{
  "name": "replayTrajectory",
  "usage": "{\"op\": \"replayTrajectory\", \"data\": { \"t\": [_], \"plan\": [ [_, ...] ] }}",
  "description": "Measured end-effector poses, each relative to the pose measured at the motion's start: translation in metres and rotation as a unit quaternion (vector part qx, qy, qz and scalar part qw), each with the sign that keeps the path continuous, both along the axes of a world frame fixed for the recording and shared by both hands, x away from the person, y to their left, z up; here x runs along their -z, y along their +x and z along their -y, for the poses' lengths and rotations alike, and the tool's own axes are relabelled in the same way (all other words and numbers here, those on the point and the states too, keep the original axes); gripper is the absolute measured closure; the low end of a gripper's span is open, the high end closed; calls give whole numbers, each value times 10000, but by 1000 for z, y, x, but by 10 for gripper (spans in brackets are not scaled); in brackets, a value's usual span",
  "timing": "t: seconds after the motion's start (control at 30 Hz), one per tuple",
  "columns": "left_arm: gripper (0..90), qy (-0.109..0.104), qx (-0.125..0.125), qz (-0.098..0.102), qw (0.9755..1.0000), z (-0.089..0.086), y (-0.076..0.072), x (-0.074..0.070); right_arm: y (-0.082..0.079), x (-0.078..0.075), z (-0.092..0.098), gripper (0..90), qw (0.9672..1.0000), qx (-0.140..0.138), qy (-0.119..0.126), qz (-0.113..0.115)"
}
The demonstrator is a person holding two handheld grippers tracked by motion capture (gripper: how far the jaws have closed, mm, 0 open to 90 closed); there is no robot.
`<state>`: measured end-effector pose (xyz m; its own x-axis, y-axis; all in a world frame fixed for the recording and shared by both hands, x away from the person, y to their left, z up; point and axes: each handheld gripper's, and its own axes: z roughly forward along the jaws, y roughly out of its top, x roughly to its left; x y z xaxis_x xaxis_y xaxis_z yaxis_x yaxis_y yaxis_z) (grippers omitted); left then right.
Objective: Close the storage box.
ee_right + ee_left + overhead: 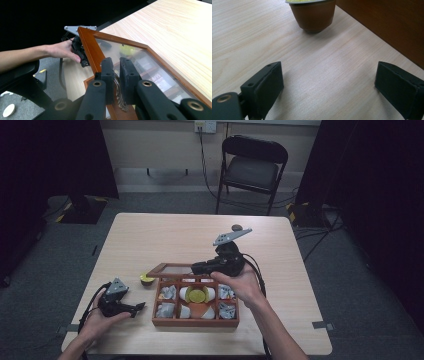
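The right gripper (pixel 116 75) is clamped on the ornate metal handle (pixel 119 96) of the glass-paned wooden lid (pixel 90 48), propping the compartmented wooden box (pixel 195 321) open for access; left of that box, the left gripper (pixel 329 83) gapes empty facing the brown yellow-topped capsule (pixel 314 13) on the table (pixel 244 32).

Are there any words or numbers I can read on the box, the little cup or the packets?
No words or numbers can be read anywhere.
Wooden box: no writing on it.
Glass lid, which the right gripper holds up: something with faint dark marks shows through it, too blurred to read.
Little brown cup with the yellow top: no label shows.
Silver packets in the box: too small to read.
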<state>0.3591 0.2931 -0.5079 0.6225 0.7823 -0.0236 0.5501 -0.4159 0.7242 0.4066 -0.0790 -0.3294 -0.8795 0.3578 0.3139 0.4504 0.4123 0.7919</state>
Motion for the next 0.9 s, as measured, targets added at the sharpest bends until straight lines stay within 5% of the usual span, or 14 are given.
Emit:
{"op": "replayTrajectory", "data": {
  "t": [0.9],
  "plan": [
    [60,23,-90,-13,10000,3,0,0,-17,11,-4,819,9993,-156,-314,93]
  ]
}}
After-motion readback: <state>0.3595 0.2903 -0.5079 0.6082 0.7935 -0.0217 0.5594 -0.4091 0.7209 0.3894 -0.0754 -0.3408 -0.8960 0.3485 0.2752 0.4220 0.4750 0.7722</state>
